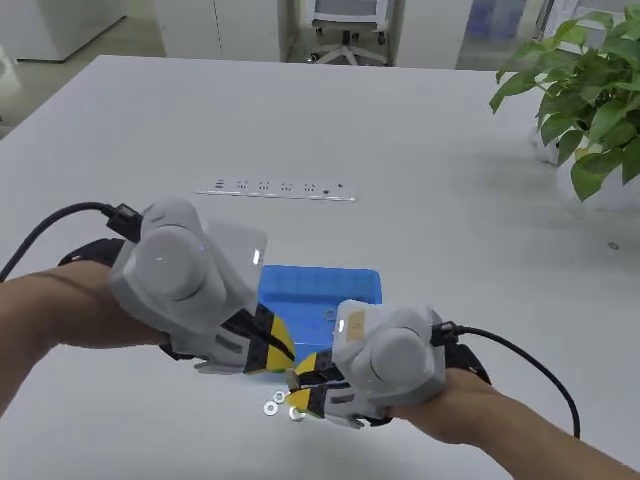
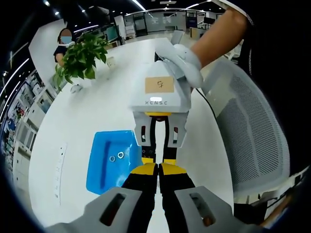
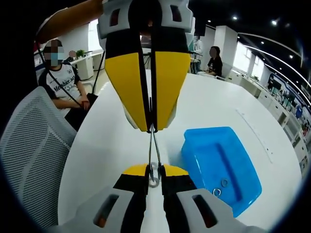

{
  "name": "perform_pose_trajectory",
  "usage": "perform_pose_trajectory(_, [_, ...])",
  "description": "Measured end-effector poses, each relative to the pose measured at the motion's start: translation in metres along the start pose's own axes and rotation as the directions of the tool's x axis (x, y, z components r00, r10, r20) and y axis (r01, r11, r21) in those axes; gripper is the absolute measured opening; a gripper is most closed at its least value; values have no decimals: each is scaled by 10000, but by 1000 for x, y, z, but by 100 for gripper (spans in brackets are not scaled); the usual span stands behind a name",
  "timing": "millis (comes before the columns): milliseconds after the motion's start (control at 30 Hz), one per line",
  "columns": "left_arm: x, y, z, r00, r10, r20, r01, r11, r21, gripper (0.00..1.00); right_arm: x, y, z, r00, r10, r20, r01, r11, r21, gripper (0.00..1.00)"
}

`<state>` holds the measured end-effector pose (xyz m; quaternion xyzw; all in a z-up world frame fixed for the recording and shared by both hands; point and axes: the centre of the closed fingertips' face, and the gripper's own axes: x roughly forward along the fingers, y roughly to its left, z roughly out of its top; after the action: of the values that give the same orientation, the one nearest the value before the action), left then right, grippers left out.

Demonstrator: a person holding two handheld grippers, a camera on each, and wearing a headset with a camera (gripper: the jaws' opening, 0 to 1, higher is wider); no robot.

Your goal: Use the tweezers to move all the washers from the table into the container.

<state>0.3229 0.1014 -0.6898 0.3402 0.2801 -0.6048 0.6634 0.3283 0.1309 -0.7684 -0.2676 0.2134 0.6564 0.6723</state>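
Thin metal tweezers [image 3: 153,145] run between the two grippers, which face each other tip to tip. My left gripper [image 2: 158,167] is shut on one end, and in the right gripper view it [image 3: 151,127] comes down from the top. My right gripper [image 3: 154,171] is shut on the other end, where a small silver ring shows at its tips. The blue container [image 1: 320,288] lies just behind the grippers and holds two washers [image 3: 224,182]. A few loose washers [image 1: 272,406] lie on the white table below the right gripper [image 1: 300,385].
A white power strip [image 1: 275,189] lies farther back on the table [image 1: 420,180]. A potted plant [image 1: 590,110] stands at the far right edge. Mesh chairs [image 3: 29,160] and seated people are beyond the near table edge.
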Motion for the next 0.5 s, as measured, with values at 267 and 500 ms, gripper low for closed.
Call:
perform_pose_trajectory(267, [5,-5,-7,9999,-64,-115,62,9999,-113,5,6,5,-5,9999,155,-64,-154,9999,70,12])
perform_pose_trajectory(500, [11,-7,-12,9997,-99,-226,96,9999,-133,5,11,8,-11,9996,240,-122,-236,9993,303,12])
